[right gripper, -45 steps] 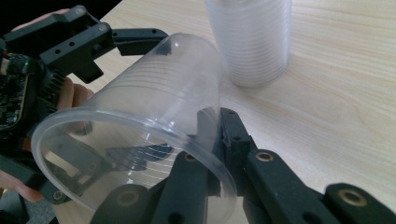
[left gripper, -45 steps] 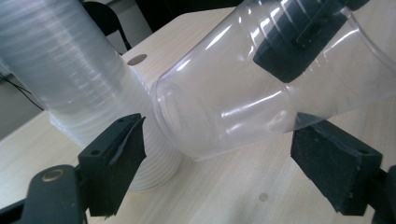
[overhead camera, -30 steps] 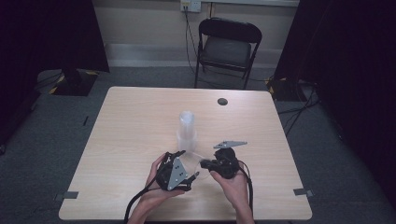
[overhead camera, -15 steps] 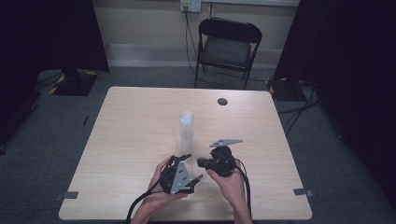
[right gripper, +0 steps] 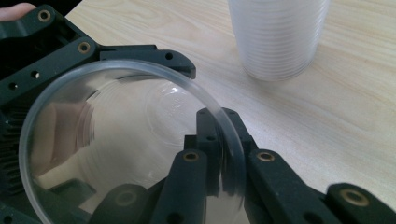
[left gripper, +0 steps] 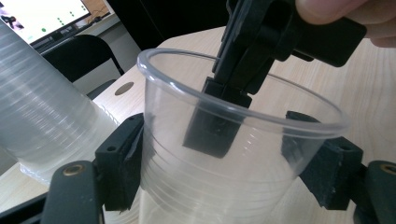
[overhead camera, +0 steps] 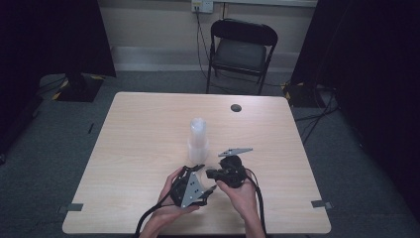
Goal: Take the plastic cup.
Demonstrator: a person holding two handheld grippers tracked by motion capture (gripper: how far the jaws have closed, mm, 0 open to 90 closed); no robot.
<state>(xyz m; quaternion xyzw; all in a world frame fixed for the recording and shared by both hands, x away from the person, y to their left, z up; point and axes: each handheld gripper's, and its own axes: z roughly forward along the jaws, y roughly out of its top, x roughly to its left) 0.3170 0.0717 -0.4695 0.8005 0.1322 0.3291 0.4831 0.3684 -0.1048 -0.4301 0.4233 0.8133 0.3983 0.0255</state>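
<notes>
A pale wooden bench (overhead camera: pixel 148 148) carries one tall stack of clear plastic cups (overhead camera: pixel 198 136) near its middle. In front of it, one single clear cup (left gripper: pixel 224 154) is held off the bench between two tools. The left tool (left gripper: pixel 224 186) has just been closing around the cup's body, apparently to steady it. The right tool (right gripper: pixel 219 154), pressed together, pinches the rim, one jaw inside, perhaps to pull it free.
</notes>
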